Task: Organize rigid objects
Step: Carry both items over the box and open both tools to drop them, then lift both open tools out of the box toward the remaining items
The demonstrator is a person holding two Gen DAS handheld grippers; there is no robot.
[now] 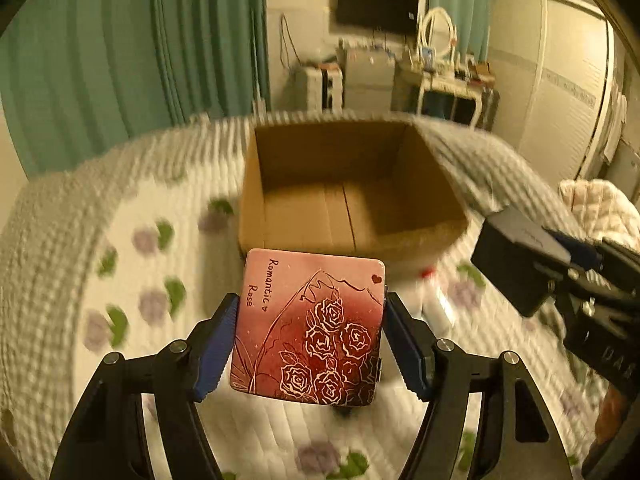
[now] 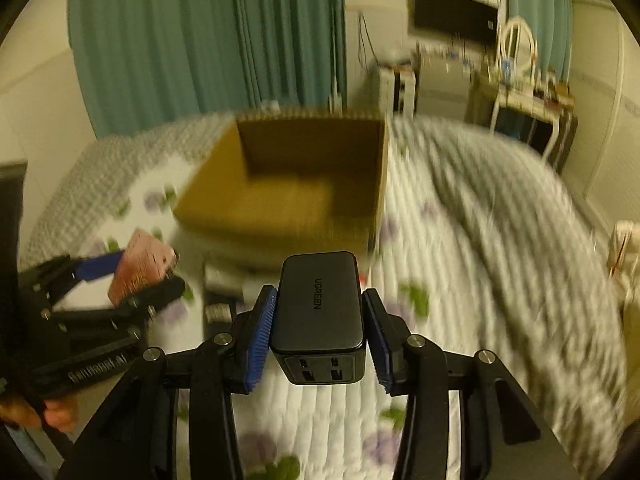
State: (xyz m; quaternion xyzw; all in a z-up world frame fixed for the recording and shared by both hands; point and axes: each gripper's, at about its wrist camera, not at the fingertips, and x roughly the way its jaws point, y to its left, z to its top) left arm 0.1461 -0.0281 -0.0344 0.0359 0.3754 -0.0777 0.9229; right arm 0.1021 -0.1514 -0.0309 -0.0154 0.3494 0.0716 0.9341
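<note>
My left gripper (image 1: 308,320) is shut on a flat pink tin (image 1: 308,328) printed with roses and "Romantic Rose", held above the bed just in front of an open cardboard box (image 1: 348,196). My right gripper (image 2: 320,312) is shut on a black UGREEN charger block (image 2: 320,312), also held in the air short of the box (image 2: 288,184). The charger shows at the right of the left wrist view (image 1: 516,256), and the tin at the left of the right wrist view (image 2: 140,272). The box looks empty inside.
The box sits on a bed with a white floral quilt (image 1: 120,280) and a grey checked blanket (image 2: 500,220). A small white object with a red cap (image 1: 434,300) lies on the quilt near the box. Green curtains, a desk and a wardrobe stand behind.
</note>
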